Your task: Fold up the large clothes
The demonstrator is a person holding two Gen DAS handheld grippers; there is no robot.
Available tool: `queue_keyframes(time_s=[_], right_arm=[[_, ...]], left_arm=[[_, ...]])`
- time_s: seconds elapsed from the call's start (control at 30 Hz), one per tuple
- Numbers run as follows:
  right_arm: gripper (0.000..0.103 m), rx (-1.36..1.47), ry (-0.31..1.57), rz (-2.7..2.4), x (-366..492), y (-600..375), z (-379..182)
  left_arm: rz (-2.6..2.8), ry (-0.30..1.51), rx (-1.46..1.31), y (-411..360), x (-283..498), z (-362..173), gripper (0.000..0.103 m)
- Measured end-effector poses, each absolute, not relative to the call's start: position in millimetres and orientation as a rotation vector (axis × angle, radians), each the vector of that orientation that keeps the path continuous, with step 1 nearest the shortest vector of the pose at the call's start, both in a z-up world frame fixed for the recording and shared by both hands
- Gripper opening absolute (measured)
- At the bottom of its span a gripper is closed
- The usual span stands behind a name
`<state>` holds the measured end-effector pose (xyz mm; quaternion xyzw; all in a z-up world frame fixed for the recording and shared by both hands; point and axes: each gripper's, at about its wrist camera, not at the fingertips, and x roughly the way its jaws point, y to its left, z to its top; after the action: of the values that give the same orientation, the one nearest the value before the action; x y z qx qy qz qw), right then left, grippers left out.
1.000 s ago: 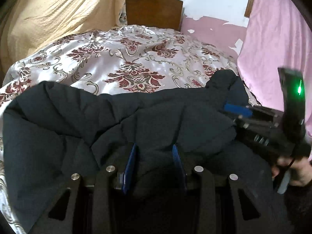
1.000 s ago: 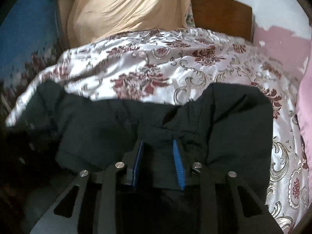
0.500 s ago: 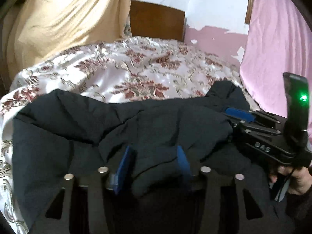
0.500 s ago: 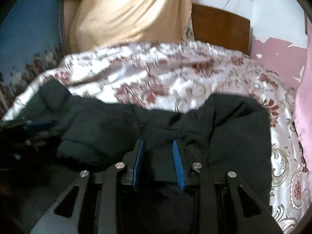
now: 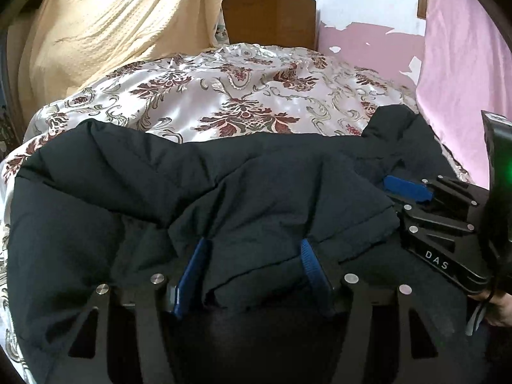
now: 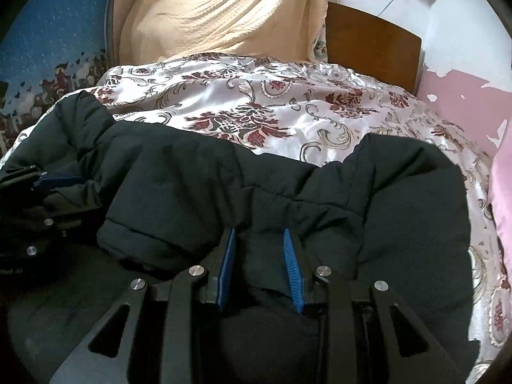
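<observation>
- Dark padded jacket [image 5: 134,198]: lies crumpled across the near part of the bed, on the flowered satin bedspread [image 5: 243,96], its folded edge toward both cameras.
- Left gripper [image 5: 252,249]: jaws opening, with a fold of the jacket between the blue pads; the pads stand apart from the cloth rather than pinching it.
- Right gripper [image 6: 260,246]: clenched on a bunched fold of the jacket, blue pads pressing it from both sides.
- In the left wrist view, the right gripper appears at the right edge, also reaching into the jacket.
- Behind the bed: a wooden headboard [image 6: 371,44], a yellow cloth [image 6: 224,12] and a pink curtain [image 5: 460,51].
</observation>
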<state>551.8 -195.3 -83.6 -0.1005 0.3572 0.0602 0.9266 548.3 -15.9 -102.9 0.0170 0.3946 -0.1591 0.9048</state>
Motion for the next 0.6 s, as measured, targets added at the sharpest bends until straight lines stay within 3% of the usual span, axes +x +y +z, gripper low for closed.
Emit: queue_keyframes(time_s=[0.17,0.27,0.4,0.6], right_arm=[[0.028,-0.073,0.670,0.165,535.5,-203.8,-41.9],[0.028,-0.044,0.691,0.228,545.6,-192.6,-27.0],[0.028,-0.134,0.791,0.263,556.1,-169.2,-51.4],[0.028,-0.097,0.789,0.248,552.7,-175.8,-81.0]], left_arm=[[-0.282,0.801,0.020,-6.6,537.8,-81.2,0.068],[-0.261,0.891,0.033,-8.4,548.6,-90.8,0.069],[-0.263,0.883,0.042,-7.2,547.4,-97.9,0.069],[-0.269,0.883,0.045,-7.7,548.0,-102.3,0.069]])
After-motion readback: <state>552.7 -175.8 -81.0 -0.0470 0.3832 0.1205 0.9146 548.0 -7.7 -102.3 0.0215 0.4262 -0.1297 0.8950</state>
